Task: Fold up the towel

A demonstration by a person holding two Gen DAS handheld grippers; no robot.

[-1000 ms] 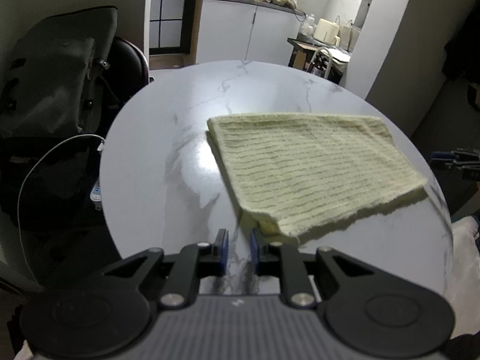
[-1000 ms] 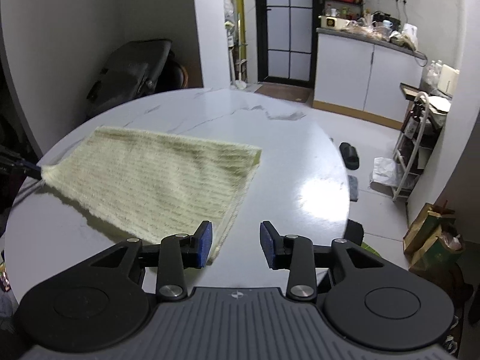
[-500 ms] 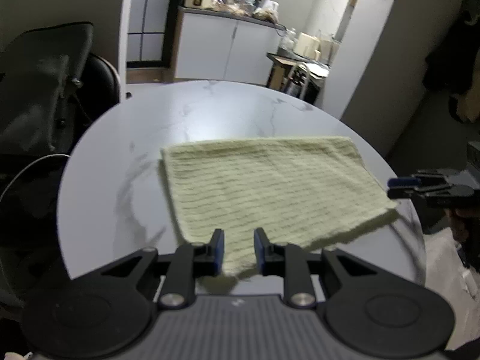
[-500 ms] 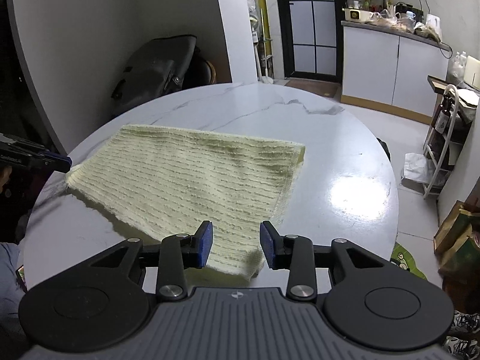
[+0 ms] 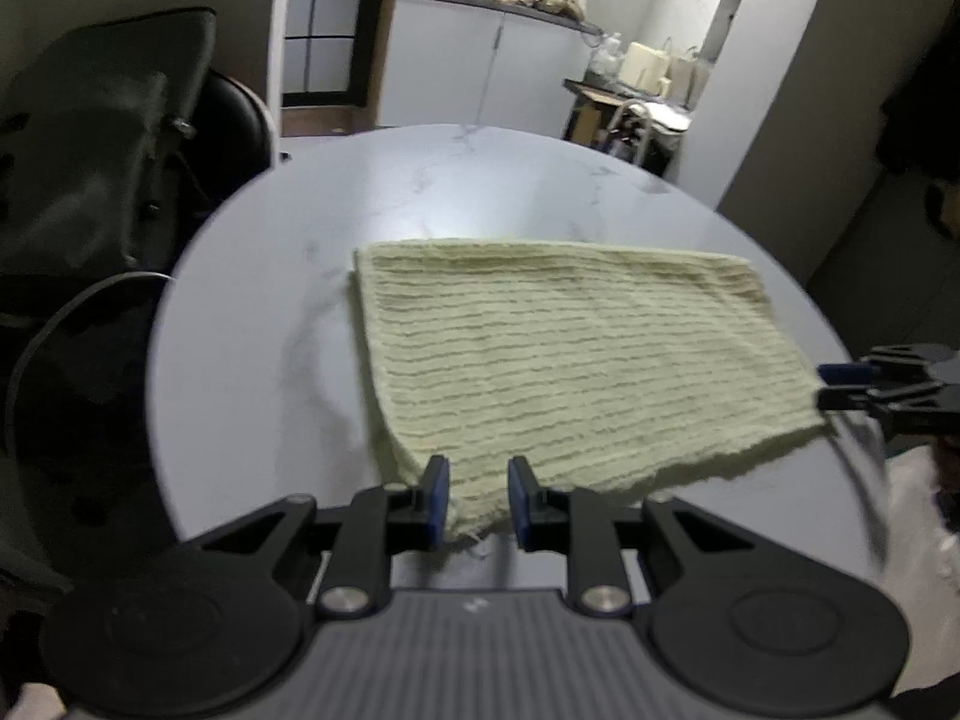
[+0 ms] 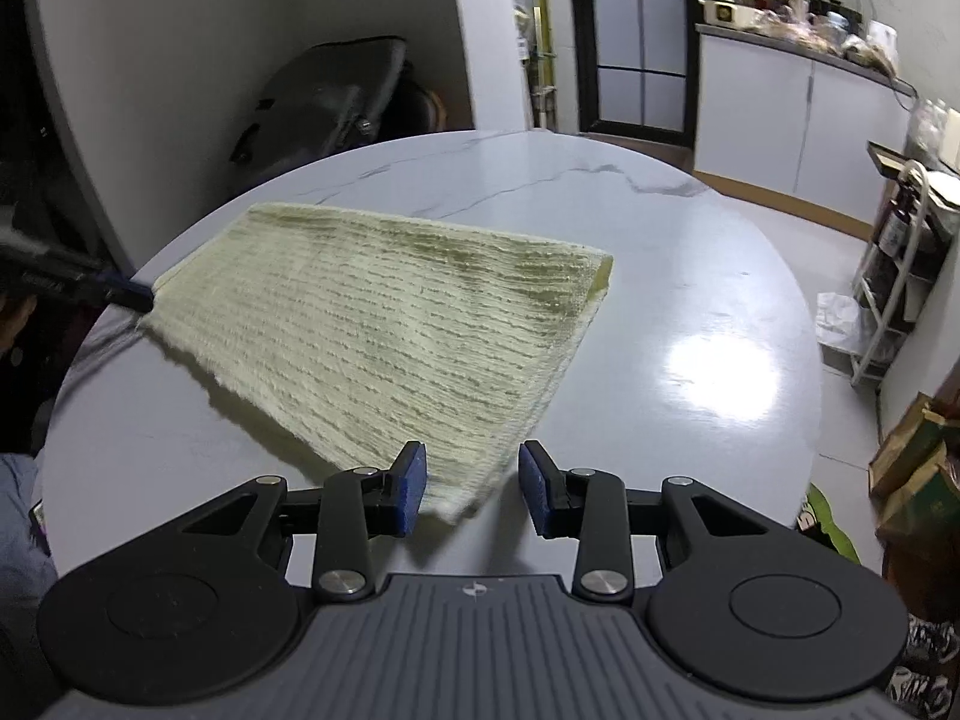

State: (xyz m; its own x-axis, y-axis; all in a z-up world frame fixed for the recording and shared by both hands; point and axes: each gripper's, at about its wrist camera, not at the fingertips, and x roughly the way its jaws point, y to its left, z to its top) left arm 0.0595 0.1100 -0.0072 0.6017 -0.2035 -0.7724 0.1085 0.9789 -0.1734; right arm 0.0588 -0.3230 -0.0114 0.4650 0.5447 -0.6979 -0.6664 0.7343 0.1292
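Two grippers, one corner each: my left gripper (image 5: 478, 501) and my right gripper (image 6: 472, 489) both stand with jaws apart, a near corner of the towel (image 5: 558, 360) sitting between the blue pads, not yet pinched as far as I can judge. The towel lies on the marble table (image 5: 252, 324), already doubled once (two layers show at its edges). Left to do: clamp, lift, carry the near edge over to the far one.
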